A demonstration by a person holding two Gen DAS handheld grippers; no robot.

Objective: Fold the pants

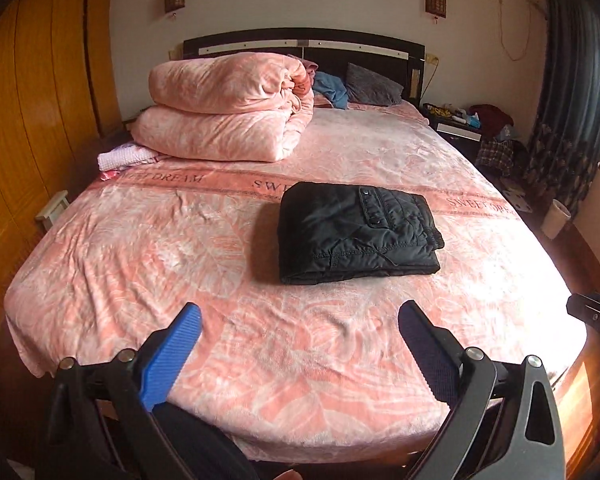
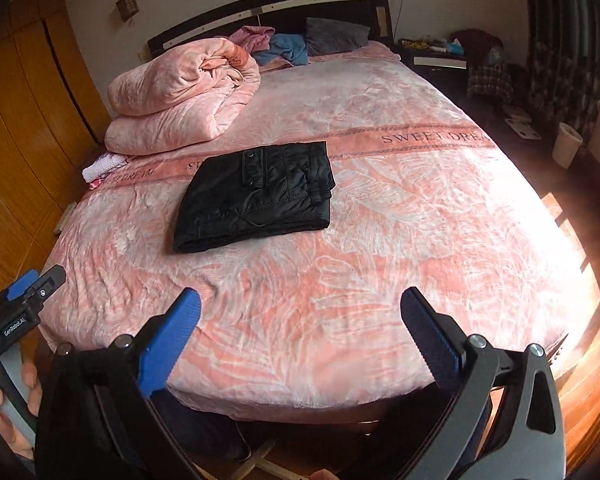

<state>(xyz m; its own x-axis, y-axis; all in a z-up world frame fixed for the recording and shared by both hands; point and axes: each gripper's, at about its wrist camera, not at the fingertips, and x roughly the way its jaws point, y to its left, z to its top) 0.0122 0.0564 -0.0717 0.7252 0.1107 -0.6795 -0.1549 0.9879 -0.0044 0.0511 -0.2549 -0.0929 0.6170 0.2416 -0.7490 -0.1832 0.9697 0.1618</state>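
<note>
Nearest the lens, the left gripper point(image 1: 300, 324) hangs over the foot of the bed, jaws spread wide, blue pads point(image 1: 172, 354) bare, nothing between them. Right gripper point(image 2: 300, 320), same story: jaws wide apart, nothing in them, held above the near edge of the bed point(image 2: 440, 240). At the lower left of the right wrist view a hand point(image 2: 4, 400) grips the handle of the left gripper.

Further out, on the pink bedspread, the pants point(image 1: 358, 232) lie folded into a compact black rectangle, flat, snaps on the top face, well clear of both grippers. Their far edge sits on the band lettered "SWEET DREAM".

Beyond that, a folded pink duvet point(image 1: 228, 108) is stacked at the far left of the bed, with a small white cloth point(image 1: 124, 158) beside it at the bed's edge. At the headboard point(image 1: 300, 42), a grey pillow point(image 1: 374, 86) and a blue garment point(image 1: 332, 88). A nightstand point(image 1: 456, 126) stands to the right, and a wooden wardrobe point(image 1: 32, 92) fills the left wall.
</note>
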